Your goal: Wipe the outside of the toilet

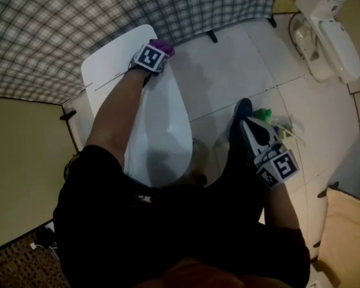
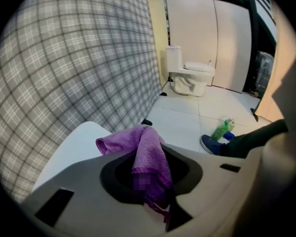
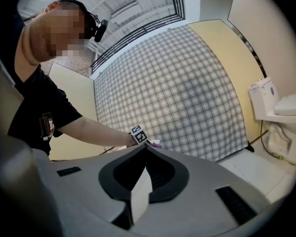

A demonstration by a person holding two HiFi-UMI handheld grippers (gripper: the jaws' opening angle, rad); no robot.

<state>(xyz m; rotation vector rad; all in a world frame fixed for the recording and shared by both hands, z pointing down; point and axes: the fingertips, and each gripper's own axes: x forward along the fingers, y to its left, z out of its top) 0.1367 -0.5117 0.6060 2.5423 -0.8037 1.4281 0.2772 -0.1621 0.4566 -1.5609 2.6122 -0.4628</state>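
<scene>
Shirt [image 1: 168, 233] nearest; beyond it the toilet [image 1: 162, 131] runs lengthwise away towards its tank [image 1: 108, 65]. Left hand-held gripper [image 1: 157, 53] clamps a cloth [image 2: 147, 147] there; right hand-held gripper [image 3: 146, 152], closed and empty, hangs beside the bowl.

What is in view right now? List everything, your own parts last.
near toilet: 1, white, lid down, directly below the person
far toilet: 1, white, in the far corner
cloth: 1, purple, over the near toilet's tank lid
spray bottle: 1, green, on the floor by the shoe
plaid screen: 1, grey and white, behind the near toilet
floor: white tiles
shoe: 1 visible, blue
left tongs: shut on the cloth
right tongs: shut, empty
</scene>
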